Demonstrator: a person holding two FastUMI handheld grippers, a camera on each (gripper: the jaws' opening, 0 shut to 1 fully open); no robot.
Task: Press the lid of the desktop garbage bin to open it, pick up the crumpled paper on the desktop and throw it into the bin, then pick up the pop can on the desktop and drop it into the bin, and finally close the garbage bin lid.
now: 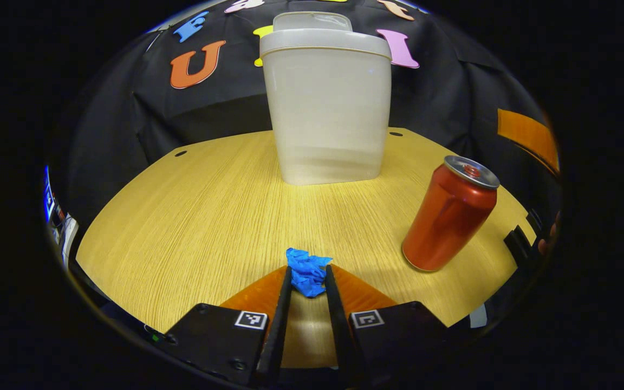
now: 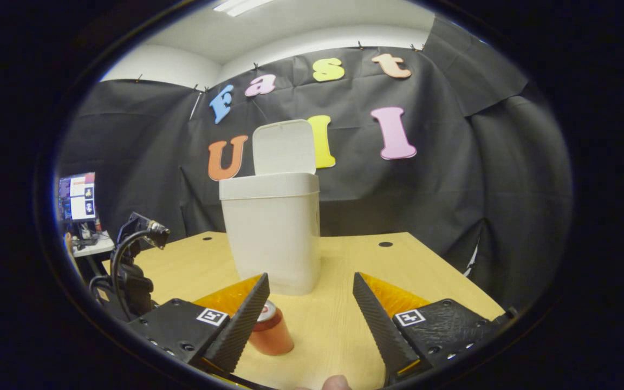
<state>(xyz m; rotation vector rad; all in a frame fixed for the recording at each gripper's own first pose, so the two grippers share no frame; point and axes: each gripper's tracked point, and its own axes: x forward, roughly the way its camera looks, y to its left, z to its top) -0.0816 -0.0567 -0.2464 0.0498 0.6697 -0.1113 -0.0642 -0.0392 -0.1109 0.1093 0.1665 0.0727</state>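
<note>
Your left gripper jaws clamped on the crumpled blue paper low over the wooden surface, red pop can at 2 o'clock, cream plastic bin at 12, lid raised, your right gripper jaws apart.

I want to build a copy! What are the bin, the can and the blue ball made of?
Bin: looks like matte cream plastic, faintly see-through. Can: shiny red metal, likely aluminium, with a silvery top. Ball: crumpled blue paper, creased and dull.
</note>
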